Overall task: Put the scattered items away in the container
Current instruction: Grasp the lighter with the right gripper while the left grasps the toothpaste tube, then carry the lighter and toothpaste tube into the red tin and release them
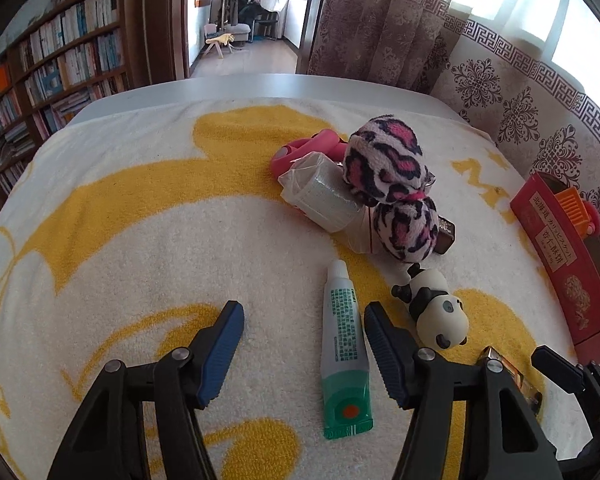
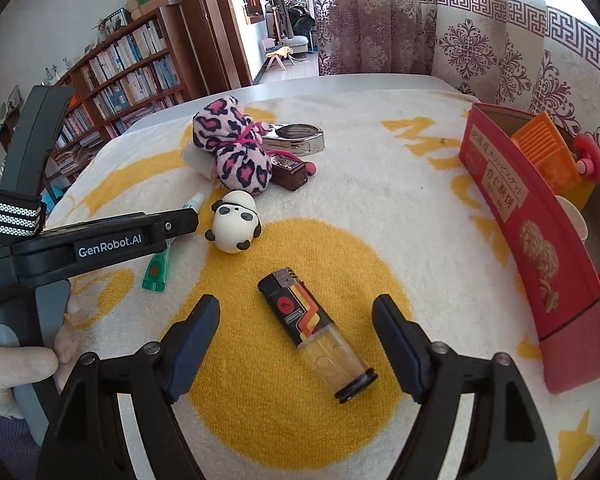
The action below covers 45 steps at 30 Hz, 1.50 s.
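**Right wrist view: jaws straddle the lighter, tube waits on the left**

Biggest first: the red container [image 2: 512, 216] stands at the towel's [image 2: 380, 184] right edge on the tabletop, orange toys inside. Next, the leopard plush [image 2: 236, 152], mid-towel. Left gripper [image 1: 304, 344] hangs apart over the green-and-white tube [image 1: 344, 344], not pinching it. Right gripper [image 2: 296, 332] gapes around the black-and-orange lighter [image 2: 312, 328], untouched. Smallest, the panda [image 2: 236, 224].

We read "GenRobot.AI" in white on the black plastic body of the left gripper [image 2: 112, 246]. The long red cardboard box [image 2: 512, 216] carries a pale label with East Asian characters; we cannot make them out surely. Print on the white-and-green tube [image 1: 342, 328] and the black-and-orange lighter [image 2: 300, 308] is too small to read
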Motion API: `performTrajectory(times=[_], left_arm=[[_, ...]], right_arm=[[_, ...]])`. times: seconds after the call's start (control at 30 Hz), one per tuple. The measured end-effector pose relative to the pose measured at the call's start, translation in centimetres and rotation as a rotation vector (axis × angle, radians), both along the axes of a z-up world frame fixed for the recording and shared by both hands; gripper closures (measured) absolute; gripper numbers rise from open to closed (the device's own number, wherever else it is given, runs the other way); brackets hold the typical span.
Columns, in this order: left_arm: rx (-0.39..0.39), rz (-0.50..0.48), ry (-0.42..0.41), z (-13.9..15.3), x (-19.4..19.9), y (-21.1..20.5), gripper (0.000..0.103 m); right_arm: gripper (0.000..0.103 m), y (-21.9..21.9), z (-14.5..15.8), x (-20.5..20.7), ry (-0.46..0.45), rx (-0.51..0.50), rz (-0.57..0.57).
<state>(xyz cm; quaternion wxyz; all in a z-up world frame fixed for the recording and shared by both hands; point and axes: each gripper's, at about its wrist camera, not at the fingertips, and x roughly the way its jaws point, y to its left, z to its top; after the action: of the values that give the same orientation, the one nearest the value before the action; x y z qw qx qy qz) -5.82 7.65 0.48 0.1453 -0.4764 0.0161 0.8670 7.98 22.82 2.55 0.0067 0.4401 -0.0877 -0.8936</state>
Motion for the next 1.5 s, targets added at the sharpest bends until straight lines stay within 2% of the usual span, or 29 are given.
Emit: performTrajectory(times=[0.03,0.1,0.13,0.2,0.3,0.63,0.7,0.77,0.83,1.0,1.17,1.27,1.5], left_arm=[[-0.012,-0.003,0.008,0.0,0.0,0.1,0.055],[-0.024,-0.006,0.02,0.0,0.0,0.1,0.069],[-0.016,-0.006,0.02,0.0,0.0,0.0,0.069],[0.015,-0.006,0.014,0.1,0.0,-0.5,0.082],[0.085,0.007,0.004,0.6,0.1,-1.8,0.082],[0.162,0.011,0.036,2.3,0.9,-3.3,0.082],[0.174,0.014,0.034,2.4,0.9,-3.6,0.082],[0.179,0.015,0.031,2.4,0.9,-3.8,0.082],[0.184,0.015,0.024,2.3,0.9,-3.8,0.082],[0.194,0.013,0.021,2.2,1.1,-4.1,0.082],[0.194,0.001,0.027,2.5,1.4,-3.7,0.082],[0.194,-0.006,0.027,2.6,1.5,-3.4,0.082],[0.196,-0.05,0.026,3.5,2.1,-1.5,0.082]], right_arm=[[0.021,0.3,0.1,0.1,0.002,-0.004,-0.004],[0.021,0.7,0.2,0.4,0.01,-0.006,-0.008],[0.021,0.8,0.4,0.6,0.015,-0.002,-0.007],[0.021,1.2,0.6,1.0,0.023,0.012,0.0],[0.021,1.6,1.0,1.6,0.04,0.033,0.02],[0.022,1.8,1.4,1.1,0.05,0.032,0.118],[0.032,1.0,1.2,0.6,0.039,0.061,0.155],[0.054,0.0,0.6,0.0,0.011,0.101,0.199],[0.068,-0.6,-0.6,-0.7,-0.037,0.146,0.217],[0.077,-1.5,-0.9,-0.4,-0.02,0.204,0.235],[0.078,-0.6,-0.3,0.2,-0.002,0.147,0.197],[0.078,0.2,1.0,1.0,0.043,0.102,0.166],[0.078,3.9,4.5,3.5,0.147,0.08,0.053]])
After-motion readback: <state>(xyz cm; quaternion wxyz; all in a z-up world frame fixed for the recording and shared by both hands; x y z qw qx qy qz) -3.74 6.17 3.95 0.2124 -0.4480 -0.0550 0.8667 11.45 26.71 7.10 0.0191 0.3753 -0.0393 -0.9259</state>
